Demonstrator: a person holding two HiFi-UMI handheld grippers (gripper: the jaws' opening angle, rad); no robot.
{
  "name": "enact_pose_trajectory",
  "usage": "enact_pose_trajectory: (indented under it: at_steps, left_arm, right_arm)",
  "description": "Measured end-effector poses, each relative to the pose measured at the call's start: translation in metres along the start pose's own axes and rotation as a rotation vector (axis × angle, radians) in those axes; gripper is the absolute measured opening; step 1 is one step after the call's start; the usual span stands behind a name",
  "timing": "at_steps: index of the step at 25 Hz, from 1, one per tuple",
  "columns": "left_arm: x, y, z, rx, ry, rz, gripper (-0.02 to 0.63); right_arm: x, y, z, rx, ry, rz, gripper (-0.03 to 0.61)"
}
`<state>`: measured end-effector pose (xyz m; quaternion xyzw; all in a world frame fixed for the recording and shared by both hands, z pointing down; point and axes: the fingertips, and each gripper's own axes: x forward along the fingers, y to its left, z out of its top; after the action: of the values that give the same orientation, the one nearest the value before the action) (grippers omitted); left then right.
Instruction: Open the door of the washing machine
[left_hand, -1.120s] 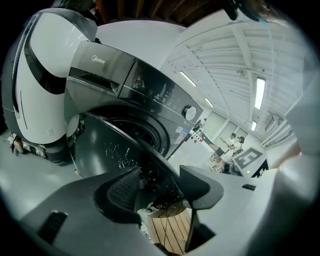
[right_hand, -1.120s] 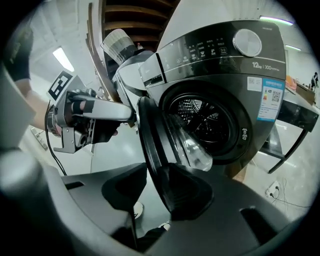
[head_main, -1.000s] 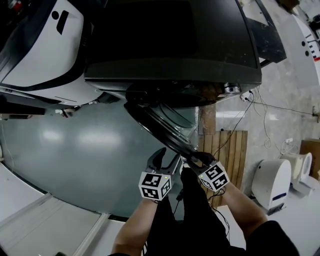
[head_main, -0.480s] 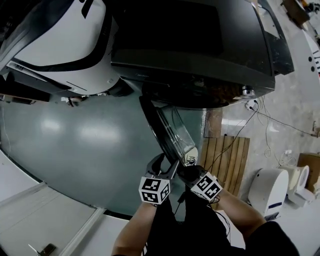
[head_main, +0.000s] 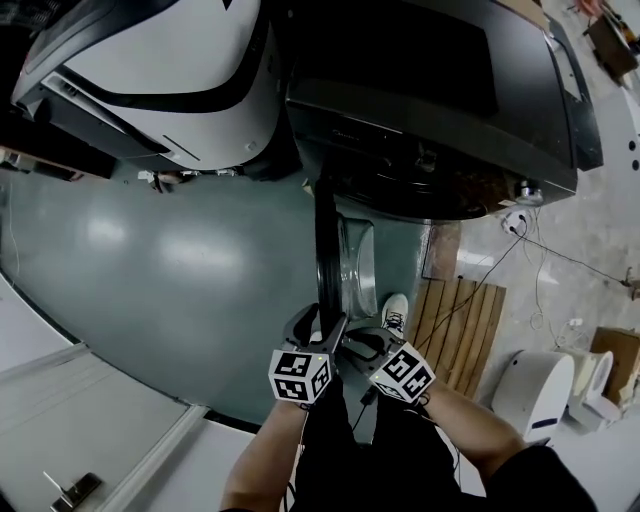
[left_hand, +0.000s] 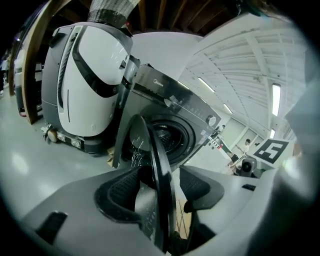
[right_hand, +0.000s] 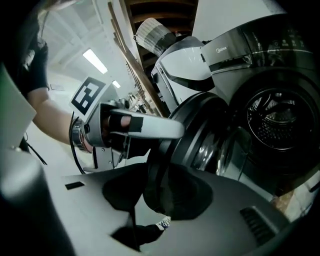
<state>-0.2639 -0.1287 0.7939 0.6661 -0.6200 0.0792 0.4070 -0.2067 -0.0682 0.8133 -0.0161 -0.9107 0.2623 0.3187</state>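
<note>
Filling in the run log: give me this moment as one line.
door: wide open | left gripper: open, door rim between jaws | right gripper: shut on door rim | drum: exposed

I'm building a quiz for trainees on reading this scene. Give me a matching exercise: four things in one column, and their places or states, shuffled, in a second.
Things
1. door
2. drum
3. white machine
4. wooden slats

Places or states
A. flat on the floor, right of the door in the head view
B. stands left of the washing machine in the head view
C. swung open, rim between the jaws of the left gripper and right gripper
D. uncovered, visible in both gripper views

Pairs: 1-C, 2-D, 3-B, 4-A
</note>
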Motion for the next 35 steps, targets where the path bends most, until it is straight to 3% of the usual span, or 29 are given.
enact_pose_trajectory:
  at_steps: [11, 23, 26, 29, 31, 33, 35]
  left_arm:
    - [-0.039, 0.076, 0.009, -0.027, -0.035, 0.072, 0.252]
    - [-0.065, 0.135, 0.029, 0.061, -0.028, 0.133, 0.252]
    - [-0.076, 0.147, 0.036, 0.068, -0.046, 0.179, 0.252]
    - [-0.094, 0.151, 0.052, 0.064, -0.087, 0.21, 0.25]
    - [-0.107, 0.145, 0.066, 0.076, -0.121, 0.216, 0.249]
    - [-0.122, 0.131, 0.083, 0.09, -0.154, 0.21, 0.222]
    - [-0.136, 0.11, 0.102, 0.105, -0.184, 0.187, 0.155]
  right_arm:
    - [0.047, -0.004, 0.052, 0.086, -0.081, -0.077, 0.138]
    - [0.094, 0.007, 0.105, 0.089, -0.112, -0.083, 0.127]
    - [0.089, 0.008, 0.117, 0.078, -0.13, -0.092, 0.115]
    - [0.073, 0.008, 0.128, 0.072, -0.16, -0.132, 0.037]
    - [0.056, 0.01, 0.136, 0.082, -0.19, -0.157, 0.021]
    - [0.034, 0.016, 0.145, 0.087, -0.221, -0.179, 0.018]
    - [0.007, 0.023, 0.157, 0.087, -0.252, -0.205, 0.018]
